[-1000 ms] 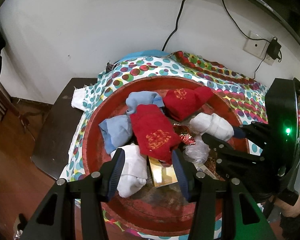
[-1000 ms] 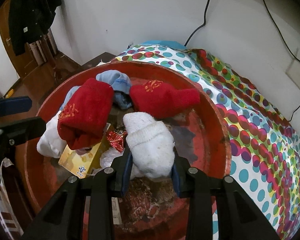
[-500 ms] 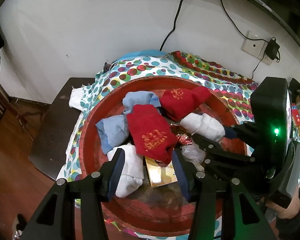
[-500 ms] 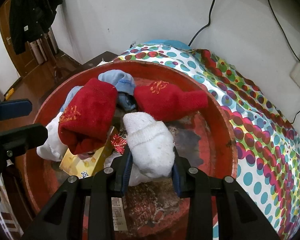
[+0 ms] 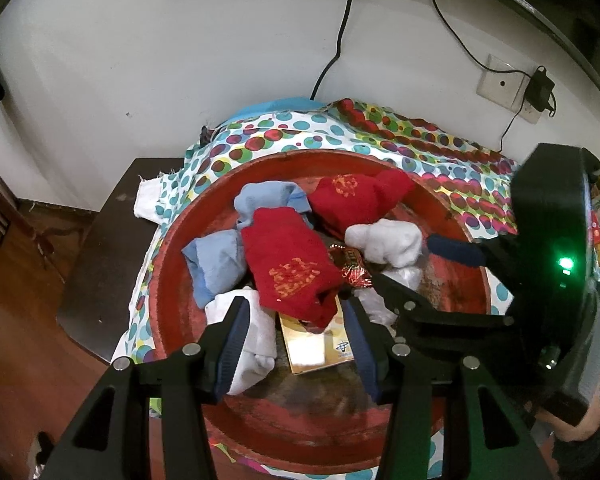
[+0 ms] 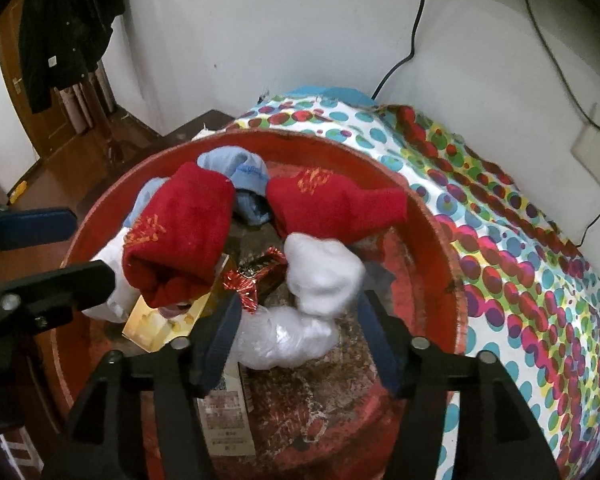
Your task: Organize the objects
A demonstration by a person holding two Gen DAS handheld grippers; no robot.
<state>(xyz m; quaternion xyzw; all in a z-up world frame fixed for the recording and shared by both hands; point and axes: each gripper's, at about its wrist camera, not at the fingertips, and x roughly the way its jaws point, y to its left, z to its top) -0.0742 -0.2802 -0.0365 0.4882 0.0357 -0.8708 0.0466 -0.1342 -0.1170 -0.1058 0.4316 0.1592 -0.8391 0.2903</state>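
A round red tray (image 5: 456,308) (image 6: 436,236) holds two red socks (image 5: 292,264) (image 6: 336,204), light blue socks (image 5: 216,256) (image 6: 240,168), white socks and a gold box (image 5: 320,344) (image 6: 156,320). One white sock (image 6: 324,276) (image 5: 384,240) lies loose in the tray between my right gripper's (image 6: 296,316) spread fingers, which stand open around it. My left gripper (image 5: 296,328) is open and empty above the near red sock (image 6: 180,232) and another white sock (image 5: 256,336).
A red foil candy wrapper (image 6: 256,276) and a crumpled clear plastic bag (image 6: 284,336) lie in the tray. The tray sits on a polka-dot cloth (image 6: 520,240) against a white wall with cables and a socket (image 5: 504,84). A dark side table (image 5: 100,264) stands to the left.
My right gripper has opened and let go of the white sock, which dropped into the tray. Both grippers pulled back a little.
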